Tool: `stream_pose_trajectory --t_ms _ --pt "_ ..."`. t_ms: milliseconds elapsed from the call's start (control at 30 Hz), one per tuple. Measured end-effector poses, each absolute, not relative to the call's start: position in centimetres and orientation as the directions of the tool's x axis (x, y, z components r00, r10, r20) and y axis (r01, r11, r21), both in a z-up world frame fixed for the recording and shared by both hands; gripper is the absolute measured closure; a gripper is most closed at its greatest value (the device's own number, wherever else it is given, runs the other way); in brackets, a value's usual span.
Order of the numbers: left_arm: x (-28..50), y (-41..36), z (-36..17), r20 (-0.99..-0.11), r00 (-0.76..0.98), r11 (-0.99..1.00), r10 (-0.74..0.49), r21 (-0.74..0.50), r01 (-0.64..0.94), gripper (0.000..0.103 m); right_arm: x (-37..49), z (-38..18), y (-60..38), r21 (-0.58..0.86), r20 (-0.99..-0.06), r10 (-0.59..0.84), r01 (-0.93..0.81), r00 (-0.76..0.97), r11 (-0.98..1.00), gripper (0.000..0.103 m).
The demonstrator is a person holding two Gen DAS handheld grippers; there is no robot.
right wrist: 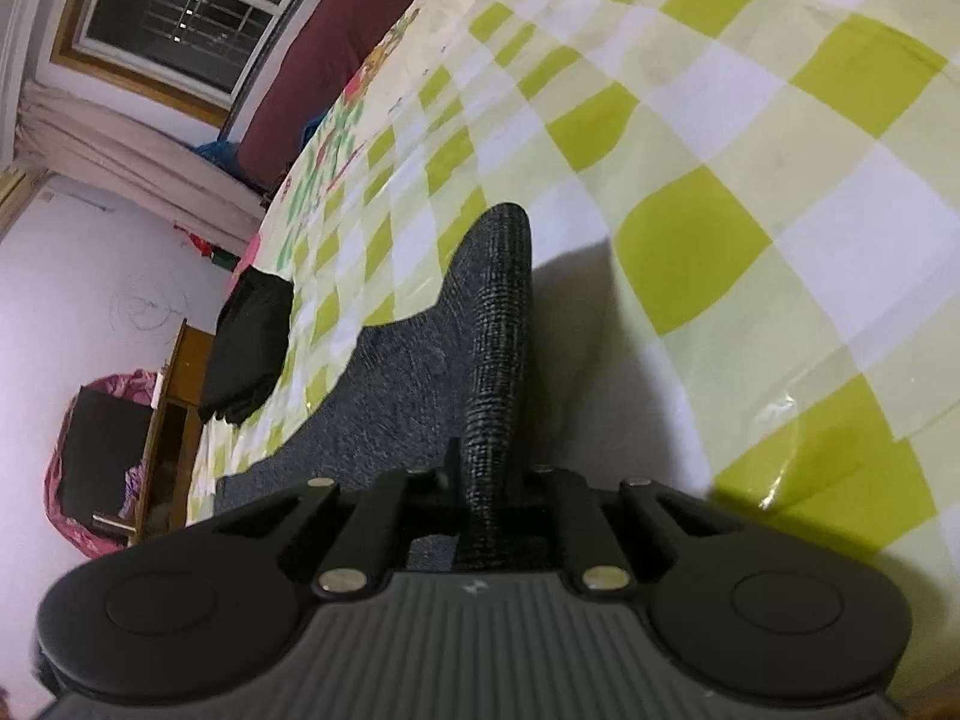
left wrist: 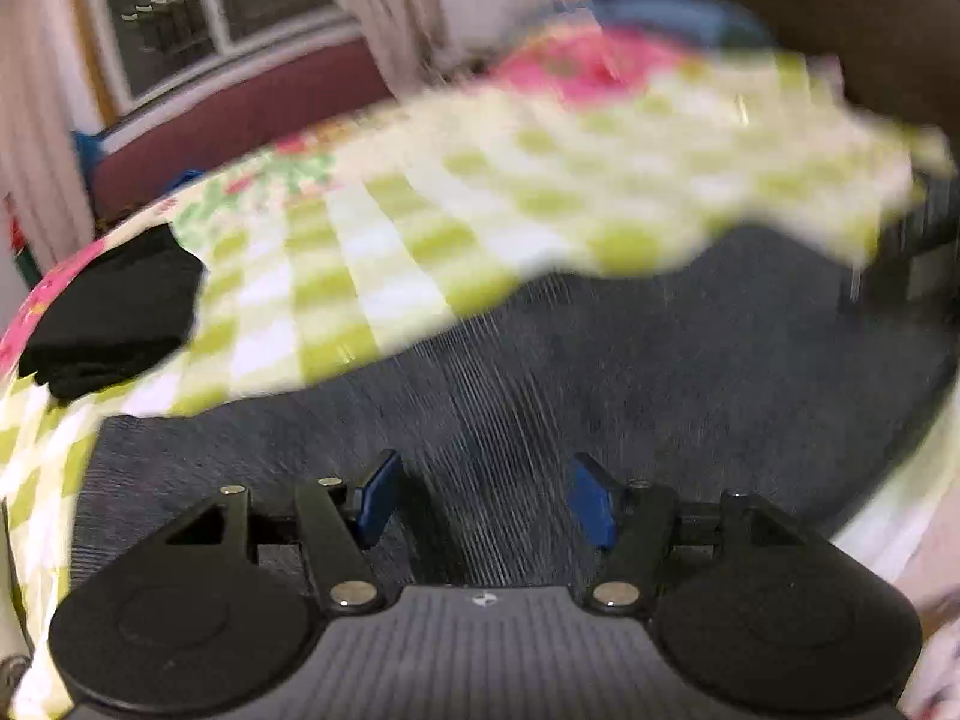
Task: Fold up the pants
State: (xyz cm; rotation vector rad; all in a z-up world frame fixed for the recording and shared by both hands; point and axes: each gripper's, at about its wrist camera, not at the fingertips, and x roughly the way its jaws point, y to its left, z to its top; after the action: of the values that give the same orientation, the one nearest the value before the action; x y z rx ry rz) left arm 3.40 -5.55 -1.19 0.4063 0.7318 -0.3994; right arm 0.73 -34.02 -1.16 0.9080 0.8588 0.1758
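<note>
- Pants (right wrist: 414, 384): soft, limp grey knit on the checked tabletop (right wrist: 750, 138); will sag.
- Right gripper (right wrist: 495, 480) jaws pinch a raised fold.
- Left gripper (left wrist: 480, 501) jaws wide, empty, over the pants; take an edge.

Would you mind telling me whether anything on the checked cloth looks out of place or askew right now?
Nothing looks damaged or spilled. The grey pants are not flat: the right gripper pinches a ridge of them that stands up off the checked cloth. A black folded garment lies neatly farther along.
</note>
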Motion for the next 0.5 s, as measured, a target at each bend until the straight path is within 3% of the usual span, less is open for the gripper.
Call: stream_pose_trajectory --t_ms 100,233,300,400,500 --pt "2.3 -5.9 -1.6 -0.690 0.699 0.827 -0.188 0.273 0.492 0.029 1.0 0.2 -33.7 0.754 -0.566 0.476 0.189 0.673 0.629 0.094" --pt "1.7 -4.9 0.3 -0.636 0.734 0.857 -0.238 0.218 0.466 0.028 1.5 3.1 -32.2 0.713 -0.575 0.454 0.144 0.681 0.687 0.094" --pt "2.5 -5.6 -1.2 -0.707 0.667 0.826 -0.235 0.216 0.520 0.028 1.8 4.2 -31.3 0.698 -0.575 0.451 0.122 0.683 0.706 0.094" --pt "1.3 -6.2 -2.2 -0.688 0.696 0.794 -0.207 0.298 0.530 0.028 2.4 5.5 -29.5 0.675 -0.580 0.451 0.090 0.678 0.732 0.094" --pt "0.8 -5.6 -1.4 -0.704 0.680 0.792 -0.205 0.290 0.538 0.028 3.1 7.0 -27.8 0.646 -0.580 0.442 0.056 0.684 0.761 0.094"
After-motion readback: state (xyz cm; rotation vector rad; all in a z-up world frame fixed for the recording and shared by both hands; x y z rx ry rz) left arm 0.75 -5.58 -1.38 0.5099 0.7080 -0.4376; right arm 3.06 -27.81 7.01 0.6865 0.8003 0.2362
